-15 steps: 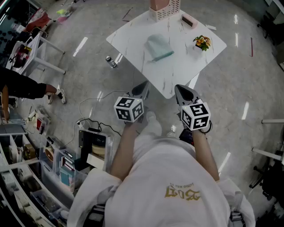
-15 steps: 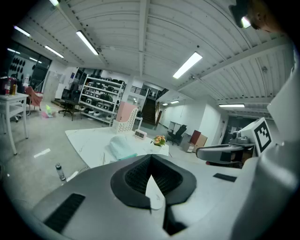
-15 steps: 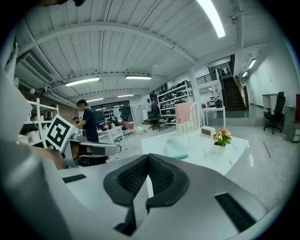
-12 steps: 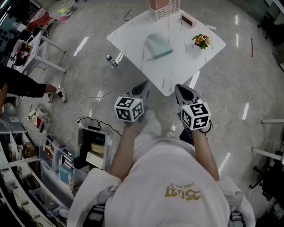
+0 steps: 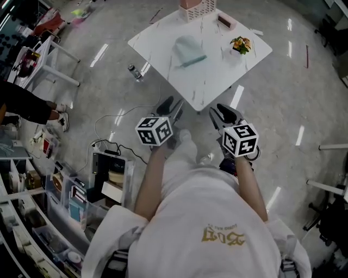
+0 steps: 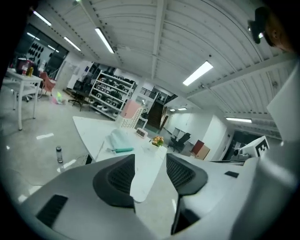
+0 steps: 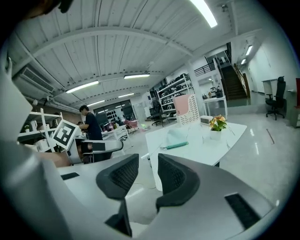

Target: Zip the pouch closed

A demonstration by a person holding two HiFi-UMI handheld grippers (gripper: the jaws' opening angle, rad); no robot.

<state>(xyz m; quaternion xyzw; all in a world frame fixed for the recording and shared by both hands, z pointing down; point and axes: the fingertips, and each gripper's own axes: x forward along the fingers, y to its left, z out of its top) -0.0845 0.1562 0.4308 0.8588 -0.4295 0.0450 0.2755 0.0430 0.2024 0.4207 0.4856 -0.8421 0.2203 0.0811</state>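
The pouch [image 5: 187,49], pale teal and soft-looking, lies flat near the middle of the white desk [image 5: 217,81]. A darker teal strip [image 5: 191,61] runs along its near edge. Whether the zip is open or shut is too small to tell. Nothing touches the pouch.

Beyond it, at the desk's far corner, stands a pink perforated basket [image 5: 197,8]. To the right of that lies a small pinkish box [image 5: 227,21], and nearer the right edge stands a little pot of orange and yellow flowers [image 5: 240,43]. All three sit apart from the pouch.

The left claw [image 5: 169,106] and the right claw [image 5: 222,112] hang over the floor just short of the desk's near corner, well apart from the pouch, both tilted slightly downward. The left claw's jaws stand wide, with only the desk corner and floor showing through the gap. The right claw's jaws are also apart, by a narrower gap, and hold nothing. Each claw carries its marker cube [image 5: 154,130] close behind the jaws, and the person's bare forearms run back from them to a white shirt.

On the grey floor left of the desk stands a small bottle [image 5: 132,71]. Nearer the person, cables trail to a black box [image 5: 109,163], beside shelving crowded with bins at the lower left. Another person in a dark sleeve [image 5: 22,106] stands at the far left.
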